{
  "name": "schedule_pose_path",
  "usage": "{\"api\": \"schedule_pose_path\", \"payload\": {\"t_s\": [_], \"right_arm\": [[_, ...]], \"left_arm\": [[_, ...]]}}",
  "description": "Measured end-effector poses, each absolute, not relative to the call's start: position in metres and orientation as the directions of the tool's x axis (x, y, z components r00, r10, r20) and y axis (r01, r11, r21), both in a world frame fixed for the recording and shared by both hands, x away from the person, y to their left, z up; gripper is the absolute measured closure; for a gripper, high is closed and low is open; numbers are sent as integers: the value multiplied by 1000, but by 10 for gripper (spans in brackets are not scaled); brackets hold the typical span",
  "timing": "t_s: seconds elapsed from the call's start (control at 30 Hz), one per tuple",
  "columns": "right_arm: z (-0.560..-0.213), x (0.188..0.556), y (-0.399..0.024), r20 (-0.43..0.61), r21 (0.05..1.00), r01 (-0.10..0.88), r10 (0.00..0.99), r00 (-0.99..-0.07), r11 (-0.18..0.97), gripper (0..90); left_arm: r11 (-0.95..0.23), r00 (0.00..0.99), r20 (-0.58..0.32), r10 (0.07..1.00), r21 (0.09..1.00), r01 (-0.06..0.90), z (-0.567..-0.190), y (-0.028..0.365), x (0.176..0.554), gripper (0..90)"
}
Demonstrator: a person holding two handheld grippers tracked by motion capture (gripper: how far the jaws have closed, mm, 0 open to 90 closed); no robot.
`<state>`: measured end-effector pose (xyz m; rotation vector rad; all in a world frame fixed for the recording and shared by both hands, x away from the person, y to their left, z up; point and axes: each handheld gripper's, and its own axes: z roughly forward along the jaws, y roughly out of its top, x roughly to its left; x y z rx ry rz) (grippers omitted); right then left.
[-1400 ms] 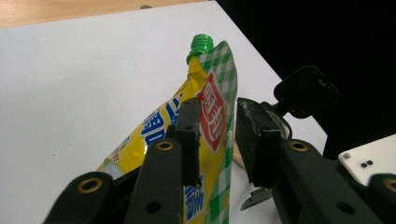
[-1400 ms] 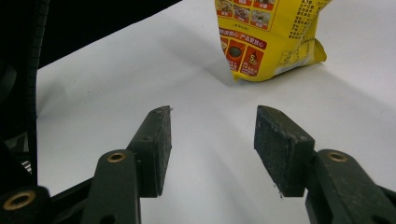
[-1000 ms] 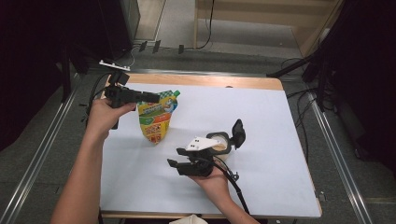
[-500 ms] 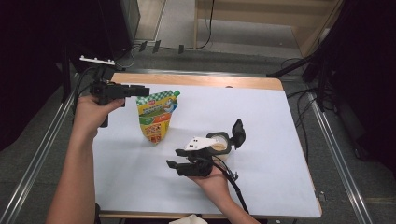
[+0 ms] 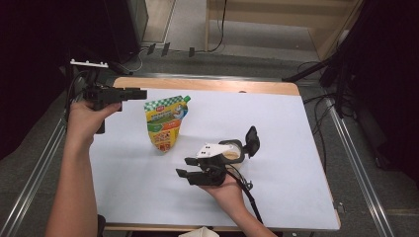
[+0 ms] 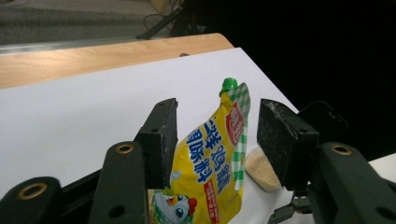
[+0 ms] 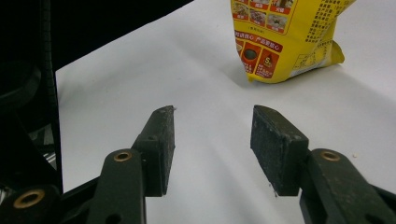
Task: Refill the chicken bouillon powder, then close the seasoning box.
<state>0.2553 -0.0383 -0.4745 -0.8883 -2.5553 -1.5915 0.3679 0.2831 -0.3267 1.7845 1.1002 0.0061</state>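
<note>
Now my left gripper, jaws just opening and empty, sits just left of the upright seasoning pouch. Pouch stands tall, spout up. My right gripper is parted, empty, nearer its base.

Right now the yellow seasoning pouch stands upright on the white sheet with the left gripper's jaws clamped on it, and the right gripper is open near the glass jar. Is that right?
Not quite. The left gripper is not clamped on the yellow seasoning pouch: the high view shows it apart from the pouch, to its left, and its jaws have just been opening with nothing between them. The pouch does stand upright on the white sheet, and the right gripper is open beside the glass jar.
</note>
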Motion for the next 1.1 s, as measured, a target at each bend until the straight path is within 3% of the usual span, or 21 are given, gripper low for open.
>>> {"api": "schedule_pose_path", "payload": {"t_s": [0.7, 1.1], "right_arm": [[-451, 256, -53, 279, 825, 456, 460, -843, 334, 509], [-428, 264, -78, 274, 838, 453, 484, -831, 304, 509]], "left_arm": [[-41, 492, -461, 738, 697, 715, -360, 294, 383, 437], [-44, 484, -497, 720, 663, 747, -375, 292, 389, 430]]}}
